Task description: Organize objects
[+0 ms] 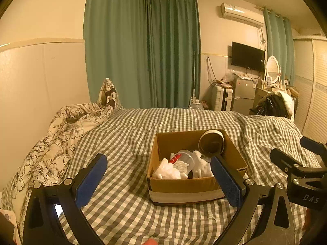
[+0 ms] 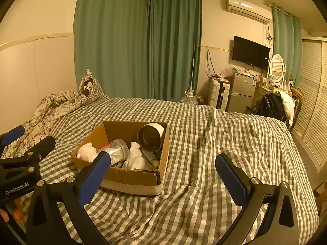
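An open cardboard box (image 1: pixel 184 185) (image 2: pixel 130 176) sits on the checked bed cover. Inside lie a dark cup on its side (image 1: pixel 211 143) (image 2: pixel 150 136), a clear plastic jar with a red label (image 1: pixel 184 160) (image 2: pixel 116 150), and white soft items (image 1: pixel 167 170) (image 2: pixel 136 158). My left gripper (image 1: pixel 159 180) is open and empty, just in front of the box. It also shows in the right wrist view (image 2: pixel 26 140) at the left edge. My right gripper (image 2: pixel 163 175) is open and empty, to the right of the box. It also shows in the left wrist view (image 1: pixel 296 153).
A floral quilt and pillow (image 1: pixel 67 126) lie bunched at the bed's left. Green curtains (image 1: pixel 143 51) hang behind. A small fridge (image 1: pixel 244 94), TV (image 1: pixel 247 56), a chair with clothes (image 1: pixel 273 102) and a wardrobe (image 2: pixel 314 102) stand at the right.
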The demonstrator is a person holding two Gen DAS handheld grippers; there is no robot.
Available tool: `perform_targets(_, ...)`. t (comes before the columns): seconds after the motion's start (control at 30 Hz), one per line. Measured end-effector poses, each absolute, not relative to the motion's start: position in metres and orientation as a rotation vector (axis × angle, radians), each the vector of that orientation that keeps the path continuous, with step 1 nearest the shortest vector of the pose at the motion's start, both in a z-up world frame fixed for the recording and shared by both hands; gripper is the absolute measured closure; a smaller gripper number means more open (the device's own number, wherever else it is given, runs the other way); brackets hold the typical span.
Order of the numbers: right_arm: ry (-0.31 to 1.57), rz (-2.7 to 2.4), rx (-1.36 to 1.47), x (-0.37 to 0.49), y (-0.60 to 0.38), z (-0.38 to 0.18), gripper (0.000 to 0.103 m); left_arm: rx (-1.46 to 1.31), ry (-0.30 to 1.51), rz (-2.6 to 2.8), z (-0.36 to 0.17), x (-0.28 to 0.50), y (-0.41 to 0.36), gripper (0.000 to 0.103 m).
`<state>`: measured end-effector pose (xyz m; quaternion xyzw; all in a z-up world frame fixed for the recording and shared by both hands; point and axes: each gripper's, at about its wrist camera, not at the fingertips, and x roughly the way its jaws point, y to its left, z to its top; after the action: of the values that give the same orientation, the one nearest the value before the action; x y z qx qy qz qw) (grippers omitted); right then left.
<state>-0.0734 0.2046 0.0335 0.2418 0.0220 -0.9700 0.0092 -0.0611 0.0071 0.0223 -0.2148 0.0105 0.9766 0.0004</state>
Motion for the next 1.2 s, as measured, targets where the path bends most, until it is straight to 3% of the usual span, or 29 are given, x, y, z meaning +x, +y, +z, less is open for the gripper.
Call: perform_targets(1.2,0.072,-3.029,0.771,-0.073,0.2063,0.029,0.0,-0.71,0.058,3.076,0.0175,-0.0623,0.0069,0.0)
